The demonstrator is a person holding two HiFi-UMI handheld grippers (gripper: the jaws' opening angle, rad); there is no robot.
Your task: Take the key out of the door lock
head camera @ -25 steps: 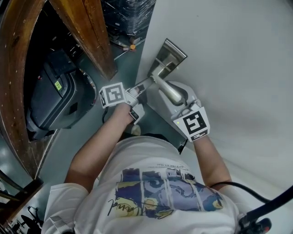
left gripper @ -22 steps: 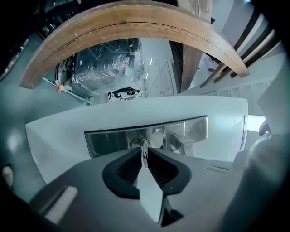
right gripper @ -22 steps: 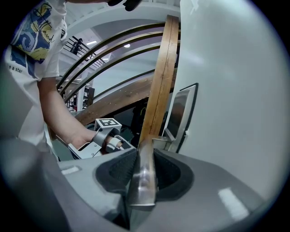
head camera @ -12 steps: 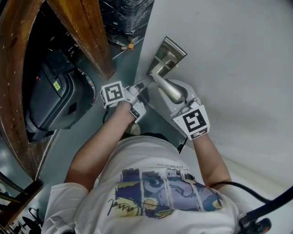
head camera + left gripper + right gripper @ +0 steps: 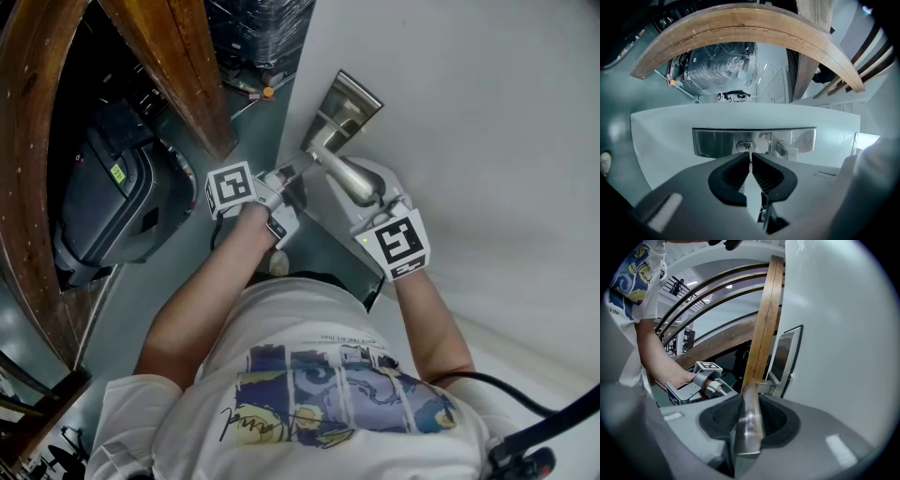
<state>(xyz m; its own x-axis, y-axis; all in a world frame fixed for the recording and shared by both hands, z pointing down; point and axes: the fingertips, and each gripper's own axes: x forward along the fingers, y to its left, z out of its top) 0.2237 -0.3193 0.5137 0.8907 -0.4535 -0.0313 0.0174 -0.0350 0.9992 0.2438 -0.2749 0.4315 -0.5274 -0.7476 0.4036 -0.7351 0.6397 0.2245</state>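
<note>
A small silver key (image 5: 749, 148) sticks out of the keyhole in the steel lock plate (image 5: 717, 140) on the white door (image 5: 469, 112). My left gripper (image 5: 750, 157) points level at it. Its jaws have just been closing, and the dark pads (image 5: 736, 171) now pinch the key's head. In the head view the left gripper (image 5: 284, 176) sits just left of the plate (image 5: 342, 108). My right gripper (image 5: 375, 202) is shut on the metal lever handle (image 5: 349, 180). That handle (image 5: 749, 427) runs between its pads in the right gripper view.
A curved wooden beam (image 5: 178, 66) and a black case (image 5: 112, 197) stand left of the door. A plastic-wrapped pallet (image 5: 267, 28) sits beyond on the grey floor. The left gripper (image 5: 701, 383) shows beside the door's edge. My torso fills the bottom of the head view.
The left gripper's jaws have come together on the key and the gripper has rolled slightly. The right gripper stays on the handle as before.
</note>
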